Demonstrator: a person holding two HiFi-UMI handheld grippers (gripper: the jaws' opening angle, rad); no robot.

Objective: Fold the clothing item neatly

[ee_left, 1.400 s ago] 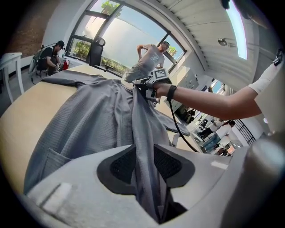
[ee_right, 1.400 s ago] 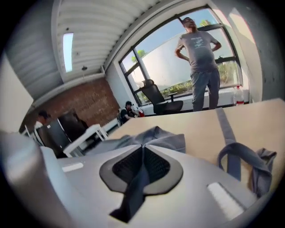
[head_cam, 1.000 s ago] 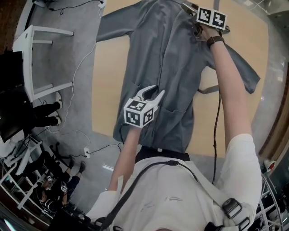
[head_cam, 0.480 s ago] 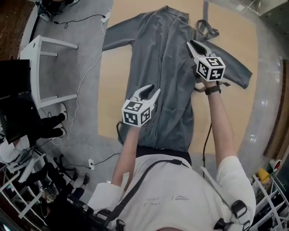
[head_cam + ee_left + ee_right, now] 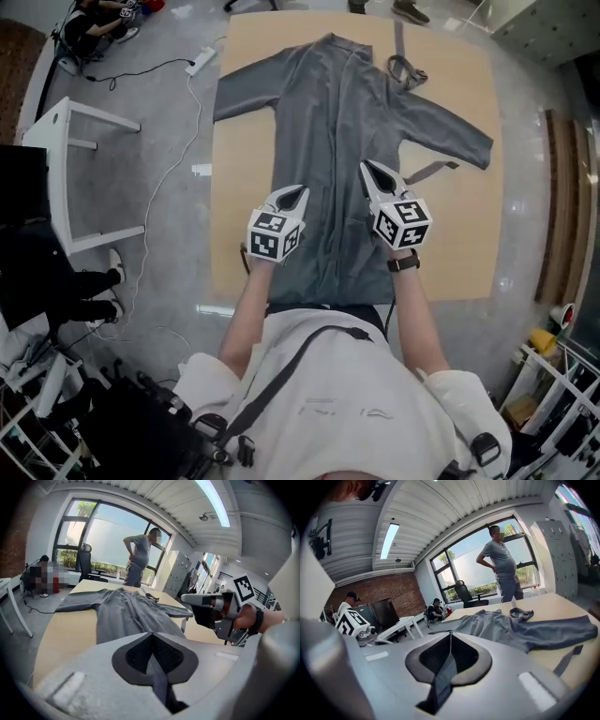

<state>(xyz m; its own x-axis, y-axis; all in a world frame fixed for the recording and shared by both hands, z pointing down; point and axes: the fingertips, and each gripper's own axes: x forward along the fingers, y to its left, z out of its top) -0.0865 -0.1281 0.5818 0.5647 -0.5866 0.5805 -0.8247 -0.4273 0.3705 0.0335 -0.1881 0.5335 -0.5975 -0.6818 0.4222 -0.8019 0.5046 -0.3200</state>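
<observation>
The left gripper (image 5: pixel 292 194) hangs over the left edge of the grey robe's (image 5: pixel 333 122) lower half. Its jaws have just been closing and now meet. Only a thin grey sliver shows in the slit below the tips, which I take for the robe underneath rather than a pinched fold. The robe lies spread flat along the wooden table (image 5: pixel 464 248), collar at the far end, hem at the near edge by the person, both sleeves out to the sides. The right gripper (image 5: pixel 368 169) was up at the collar a second ago and has come back level with the left one, over the robe's right half. Its jaws have also just been closing and are now together, seemingly on nothing. Further right, a loose strap (image 5: pixel 433 172) lies just below the right sleeve (image 5: pixel 450 136). Spreading looks finished and no fold is started, so each gripper must reopen before it can take an edge.
</observation>
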